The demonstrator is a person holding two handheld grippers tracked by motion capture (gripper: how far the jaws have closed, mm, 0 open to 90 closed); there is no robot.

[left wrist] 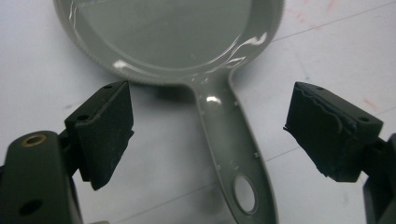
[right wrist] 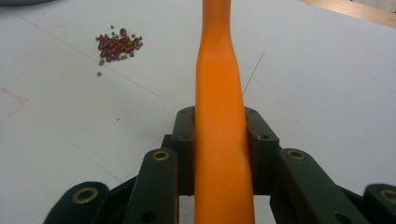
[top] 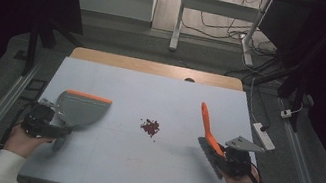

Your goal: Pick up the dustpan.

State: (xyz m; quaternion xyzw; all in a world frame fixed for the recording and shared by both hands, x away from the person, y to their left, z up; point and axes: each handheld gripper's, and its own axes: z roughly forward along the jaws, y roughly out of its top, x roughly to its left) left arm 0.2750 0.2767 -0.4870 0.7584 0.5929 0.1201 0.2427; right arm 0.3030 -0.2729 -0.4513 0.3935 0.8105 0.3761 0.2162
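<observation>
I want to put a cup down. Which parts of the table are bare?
Bare: the far strip behind the dustpan and brush, and the near middle between both hands. Crowded: the centre, with the bean pile, and both near corners.

High view: fixed above the person's edge of the table (top: pixel 151 87), facing forward and down; whole top in frame, floor and desk legs toward 12 o'clock, hands at 7 and 5. Far out. Left gripper view: rides the left gripper (left wrist: pixel 208 135), looks almost straight down, very close to the dustpan (left wrist: pixel 187 42) handle running 12 to 6 between wide-apart jaws. Right gripper view: low, shallow angle along the orange brush handle (right wrist: pixel 222 116) clamped between its jaws. Shared with the high view: the pile of beans (right wrist: pixel 116 44), at 11 here, centre there (top: pixel 150 127).
</observation>
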